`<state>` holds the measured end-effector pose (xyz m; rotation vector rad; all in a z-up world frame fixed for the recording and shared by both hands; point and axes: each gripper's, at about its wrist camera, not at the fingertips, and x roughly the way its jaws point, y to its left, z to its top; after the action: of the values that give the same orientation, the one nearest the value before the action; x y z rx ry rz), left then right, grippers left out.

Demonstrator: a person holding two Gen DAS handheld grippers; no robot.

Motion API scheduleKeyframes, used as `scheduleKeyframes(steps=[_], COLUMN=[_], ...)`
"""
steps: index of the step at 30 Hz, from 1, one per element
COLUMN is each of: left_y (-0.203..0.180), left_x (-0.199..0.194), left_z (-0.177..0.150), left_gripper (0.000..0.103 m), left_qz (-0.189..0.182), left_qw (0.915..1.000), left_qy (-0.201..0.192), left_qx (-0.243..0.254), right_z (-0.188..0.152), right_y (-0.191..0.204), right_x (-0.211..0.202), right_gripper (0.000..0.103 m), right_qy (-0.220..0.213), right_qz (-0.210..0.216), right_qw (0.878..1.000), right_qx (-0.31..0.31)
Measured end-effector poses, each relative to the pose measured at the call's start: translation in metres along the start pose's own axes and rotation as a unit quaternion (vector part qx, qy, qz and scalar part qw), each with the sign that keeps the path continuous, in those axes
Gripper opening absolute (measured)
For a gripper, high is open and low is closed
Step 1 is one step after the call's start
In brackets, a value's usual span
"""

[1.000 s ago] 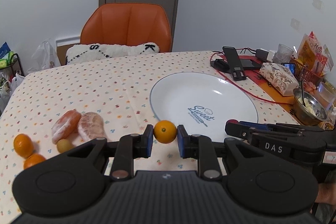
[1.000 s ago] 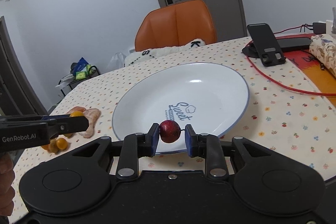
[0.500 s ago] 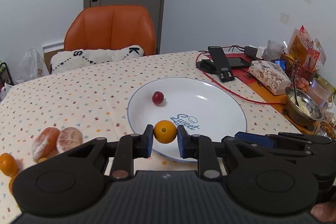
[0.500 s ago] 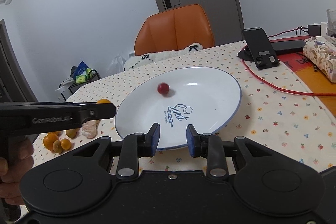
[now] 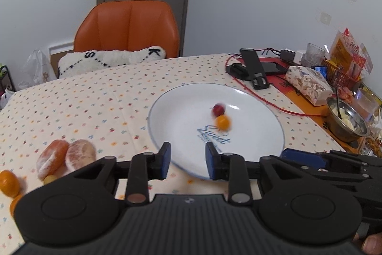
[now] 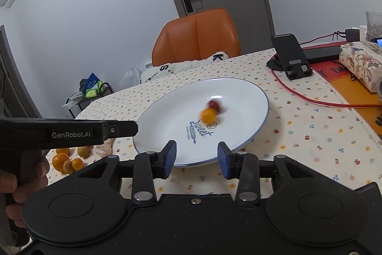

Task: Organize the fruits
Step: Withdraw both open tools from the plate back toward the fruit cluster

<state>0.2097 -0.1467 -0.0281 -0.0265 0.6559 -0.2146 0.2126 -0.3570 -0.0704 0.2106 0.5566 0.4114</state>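
A white plate (image 5: 257,149) (image 6: 241,97) with blue "Sweet" lettering lies on the dotted tablecloth. On it a small orange fruit (image 5: 222,122) (image 6: 208,115), blurred, touches a small red fruit (image 5: 218,109) (image 6: 214,104). My left gripper (image 5: 187,160) stands open at the plate's near rim with nothing between its fingers. My right gripper (image 6: 197,157) is open too, over the plate's near edge. Peeled orange halves (image 5: 65,157) and small oranges (image 5: 9,183) (image 6: 63,160) lie at the left of the table.
An orange chair (image 5: 127,28) with a white cushion stands behind the table. A phone stand (image 5: 253,68), a red cable (image 5: 281,109), a tissue pack (image 5: 308,84), a steel bowl (image 5: 346,120) and snack packets crowd the right side. A hand (image 6: 14,185) holds the left gripper.
My left gripper has opened and let the orange fruit go; it now sits blurred on the plate against the red fruit. The right gripper stays open.
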Motion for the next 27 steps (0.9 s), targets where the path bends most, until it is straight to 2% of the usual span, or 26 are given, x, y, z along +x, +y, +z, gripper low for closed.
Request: scheduleKeyframes(steps=[5,7,8,9,14,16,18,27], left_y=[0.013,0.017,0.019,0.021,0.038,0.043,0.046,0.066], left_x=[-0.010,-0.014,-0.017,-0.019,-0.031,-0.036,-0.041,-0.064], left_z=[-0.004,-0.006,-0.006,-0.007,-0.009,-0.009,-0.010,-0.017], left_gripper=[0.063,0.071,0.075,0.077,0.086,0.086,0.086,0.093], left_qz=[0.024,0.034,0.037,0.039,0.013,0.016,0.023,0.029], left_qw=[0.9996,0.9992,0.9990,0.9989,0.9980,0.9977,0.9974,0.9956], left_qy=[-0.004,-0.012,-0.014,-0.016,-0.018,-0.022,-0.028,-0.045], left_qx=[-0.015,-0.016,-0.017,-0.021,-0.059,-0.063,-0.062,-0.078], right_z=[-0.001,-0.001,-0.001,-0.002,0.001,0.001,0.002,0.005], right_y=[0.004,0.006,0.007,0.008,0.013,0.015,0.018,0.032], right_x=[-0.001,-0.001,-0.002,-0.003,-0.007,-0.009,-0.011,-0.014], right_gripper=[0.055,0.063,0.071,0.077,0.092,0.100,0.103,0.103], right_qy=[-0.004,-0.006,-0.009,-0.014,-0.026,-0.032,-0.039,-0.052], right_qz=[0.003,0.005,0.005,0.005,0.001,0.001,0.000,-0.004], right_qw=[1.000,1.000,1.000,1.000,1.000,0.999,0.999,0.999], right_qx=[0.001,0.004,0.006,0.006,0.010,0.008,0.005,0.016])
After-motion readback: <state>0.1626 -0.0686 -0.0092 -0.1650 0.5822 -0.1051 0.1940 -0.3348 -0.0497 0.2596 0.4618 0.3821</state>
